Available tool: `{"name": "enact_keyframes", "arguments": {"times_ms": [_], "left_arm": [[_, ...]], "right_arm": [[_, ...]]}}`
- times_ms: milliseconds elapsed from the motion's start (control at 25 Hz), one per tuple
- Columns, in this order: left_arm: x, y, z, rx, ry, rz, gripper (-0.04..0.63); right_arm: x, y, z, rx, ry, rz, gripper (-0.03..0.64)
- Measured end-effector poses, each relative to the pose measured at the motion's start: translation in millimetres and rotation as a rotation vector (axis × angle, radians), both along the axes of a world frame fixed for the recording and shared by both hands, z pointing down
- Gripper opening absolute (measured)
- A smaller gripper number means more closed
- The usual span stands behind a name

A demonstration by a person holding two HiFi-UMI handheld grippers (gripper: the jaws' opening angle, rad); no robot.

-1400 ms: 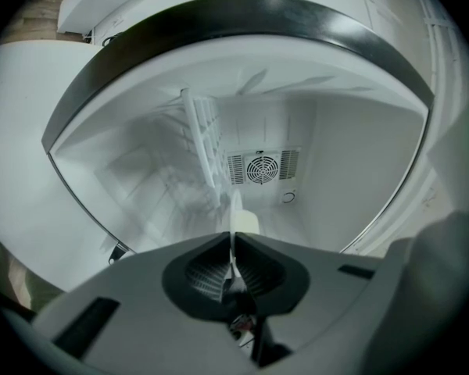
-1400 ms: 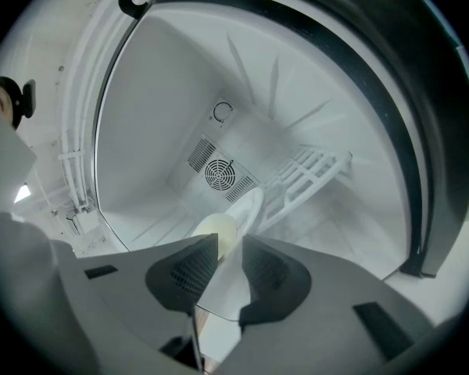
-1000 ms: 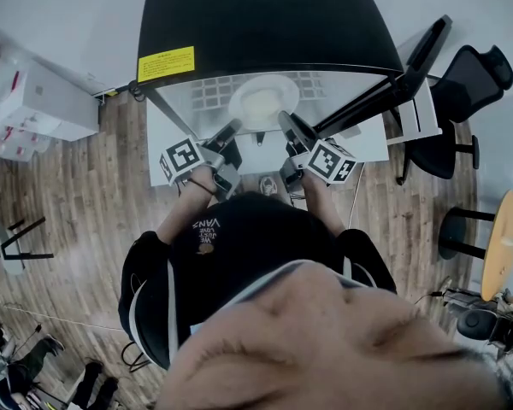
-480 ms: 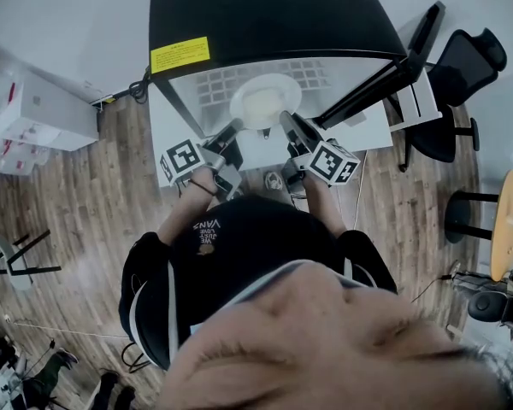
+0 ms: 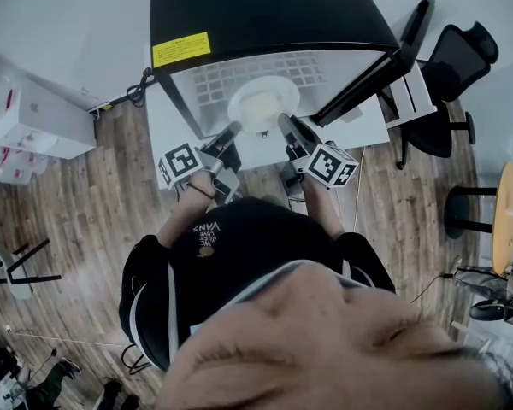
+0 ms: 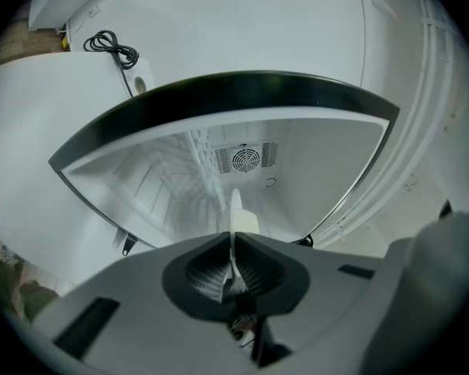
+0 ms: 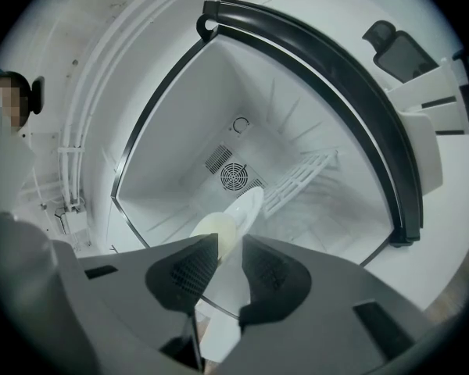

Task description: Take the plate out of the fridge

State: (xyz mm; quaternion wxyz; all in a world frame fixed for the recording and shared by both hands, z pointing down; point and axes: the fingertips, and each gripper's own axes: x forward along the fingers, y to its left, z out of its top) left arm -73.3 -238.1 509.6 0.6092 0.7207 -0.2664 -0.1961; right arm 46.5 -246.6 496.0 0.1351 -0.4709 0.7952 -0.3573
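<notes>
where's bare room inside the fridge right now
White wire rack lies bare left, right and behind the round white plate, back to the fan grille. Crowded at the front: left tool and right tool clamp the plate's rim.

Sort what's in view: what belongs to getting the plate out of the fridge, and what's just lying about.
Job: round white plate, open black-topped fridge, left gripper, right gripper.
Lying about: black office chair, round wooden table, white boxes, black cable.

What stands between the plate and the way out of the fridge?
Nothing visible does. The door stands wide open to the right, and the left gripper and right gripper both grip the plate at the open front of the fridge.
</notes>
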Motion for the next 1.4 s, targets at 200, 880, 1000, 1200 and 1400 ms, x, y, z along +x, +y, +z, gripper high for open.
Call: {"name": "enact_keyframes", "arguments": {"times_ms": [200, 880, 1000, 1200, 1400], "left_arm": [[6.5, 11.1, -2.3, 0.004, -0.005, -0.002, 0.029], [28.8, 77.4, -5.3, 0.006, 0.008, -0.079, 0.029], [35.1, 94.3, -7.7, 0.005, 0.009, -0.096, 0.029], [44.6, 128.8, -7.9, 0.001, 0.009, -0.125, 0.029], [56.4, 155.2, -9.0, 0.005, 0.012, -0.145, 0.029]], "right_arm": [[6.9, 10.8, -1.6, 0.007, 0.001, -0.004, 0.104], [28.2, 67.3, -7.0, 0.014, -0.006, -0.08, 0.104], [33.9, 82.4, -8.6, 0.012, -0.012, -0.099, 0.104], [43.4, 113.4, -9.4, 0.019, -0.013, -0.129, 0.104], [54.5, 138.0, -9.7, 0.018, -0.014, -0.154, 0.104]]}}
